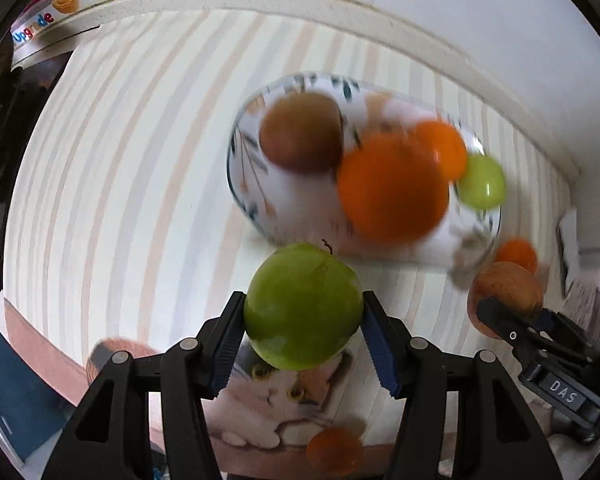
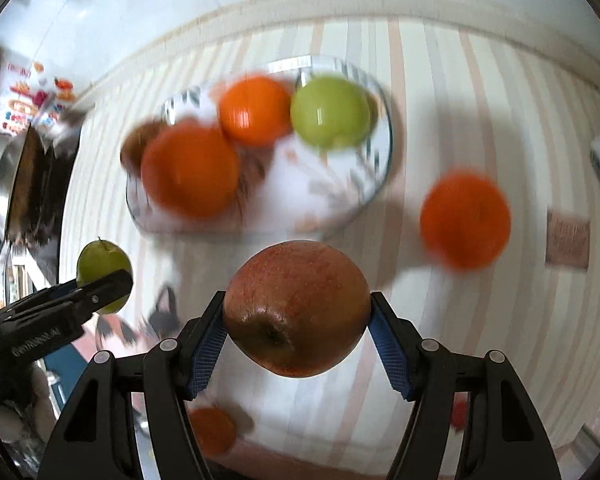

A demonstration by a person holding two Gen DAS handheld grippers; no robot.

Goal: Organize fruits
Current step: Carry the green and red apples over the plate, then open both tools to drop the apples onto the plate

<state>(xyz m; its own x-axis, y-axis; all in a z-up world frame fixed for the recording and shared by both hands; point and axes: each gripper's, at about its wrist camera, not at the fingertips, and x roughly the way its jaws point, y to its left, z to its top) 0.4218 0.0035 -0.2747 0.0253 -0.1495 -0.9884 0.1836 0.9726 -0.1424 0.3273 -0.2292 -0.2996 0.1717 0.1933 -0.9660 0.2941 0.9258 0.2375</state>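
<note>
- Striped pastel tablecloth (image 2: 480,80) covers the whole table, with a cat picture printed near its front edge and a white wall behind its far edge.
- My oval white plate with leaf print (image 1: 244,168) sits toward the far edge, already carrying a brown round fruit (image 1: 300,132), two oranges and a small green apple (image 1: 482,182).
- One loose orange (image 2: 464,220) lies on the cloth just beside the plate's right rim; another small orange (image 2: 212,428) sits at the front edge.
- My right gripper (image 2: 296,320) is clamped on a red-brown apple (image 2: 296,308), raised above the cloth short of the plate.
- My left gripper (image 1: 302,320) pinches a green apple with a stem (image 1: 302,306), level with it.
- I judge I should lower each apple into the bare near part of the plate, one at a time, releasing only once it rests, so nothing rolls.
</note>
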